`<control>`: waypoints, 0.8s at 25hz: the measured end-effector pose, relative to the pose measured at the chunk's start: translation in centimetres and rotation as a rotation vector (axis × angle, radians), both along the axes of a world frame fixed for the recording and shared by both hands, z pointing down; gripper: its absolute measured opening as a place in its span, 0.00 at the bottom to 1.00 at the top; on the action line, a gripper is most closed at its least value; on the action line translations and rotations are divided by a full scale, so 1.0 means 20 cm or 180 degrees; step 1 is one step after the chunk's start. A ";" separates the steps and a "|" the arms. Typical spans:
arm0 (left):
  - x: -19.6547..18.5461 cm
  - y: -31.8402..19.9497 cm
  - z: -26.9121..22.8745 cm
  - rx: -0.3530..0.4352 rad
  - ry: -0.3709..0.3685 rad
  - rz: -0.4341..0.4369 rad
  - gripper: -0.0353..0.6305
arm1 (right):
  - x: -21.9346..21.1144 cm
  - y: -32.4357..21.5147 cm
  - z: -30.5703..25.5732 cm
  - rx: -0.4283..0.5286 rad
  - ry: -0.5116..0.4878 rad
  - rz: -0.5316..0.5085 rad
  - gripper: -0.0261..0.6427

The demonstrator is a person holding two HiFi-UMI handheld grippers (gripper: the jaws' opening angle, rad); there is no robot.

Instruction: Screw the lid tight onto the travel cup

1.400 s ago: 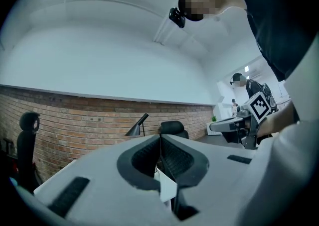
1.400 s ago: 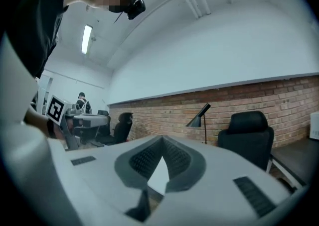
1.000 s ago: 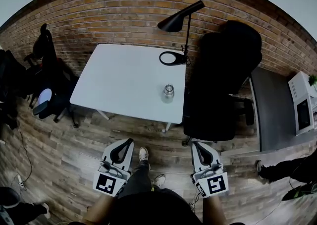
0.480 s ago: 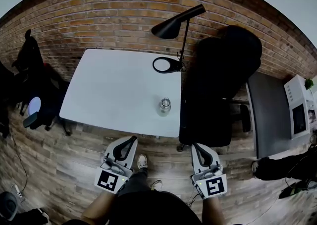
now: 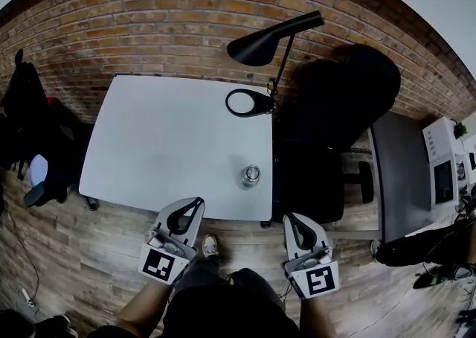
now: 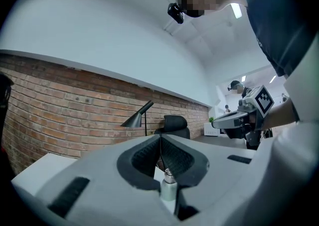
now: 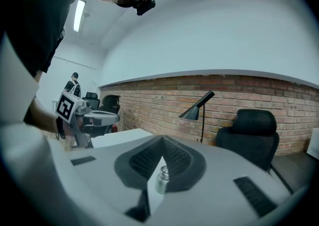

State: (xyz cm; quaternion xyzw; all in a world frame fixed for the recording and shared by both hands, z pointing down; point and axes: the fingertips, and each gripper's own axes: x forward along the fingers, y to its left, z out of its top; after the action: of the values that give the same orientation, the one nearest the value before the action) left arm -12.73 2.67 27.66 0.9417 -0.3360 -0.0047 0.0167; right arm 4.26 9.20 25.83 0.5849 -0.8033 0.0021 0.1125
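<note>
The left hand-held gripper (image 5: 198, 201) and right hand-held gripper (image 5: 289, 218) hang pressed together, empty, just short of the desk (image 5: 163, 135). The cup (image 5: 251, 175) waits near its front edge, reachable by both.

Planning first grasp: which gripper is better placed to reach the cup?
Left, narrowly: the left gripper has its tips at the table edge, with the cup dead ahead on its jaw line. The right gripper sits off the table's corner. Both jaws shut, empty.

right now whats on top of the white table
A travel cup near the front right edge, a black desk lamp at the far right corner. Under its base is hidden.
</note>
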 end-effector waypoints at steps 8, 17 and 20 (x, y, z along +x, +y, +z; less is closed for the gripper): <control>0.07 -0.13 0.06 -0.0152 0.0036 0.0111 0.10 | 0.05 -0.08 0.01 -0.0058 0.0013 0.0218 0.06; 0.16 -0.17 -0.02 -0.0003 0.0048 -0.0004 0.10 | 0.16 -0.17 0.02 -0.0022 -0.0046 0.0124 0.06; 0.19 -0.14 0.04 -0.0087 -0.0094 -0.0002 0.10 | 0.19 -0.20 0.07 -0.0050 -0.0022 0.0093 0.06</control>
State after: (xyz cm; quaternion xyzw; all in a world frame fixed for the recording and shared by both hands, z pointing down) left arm -9.01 -0.22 28.47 0.9412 -0.3366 0.0138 0.0245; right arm 8.01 5.25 27.16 0.5956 -0.7950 0.0121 0.1143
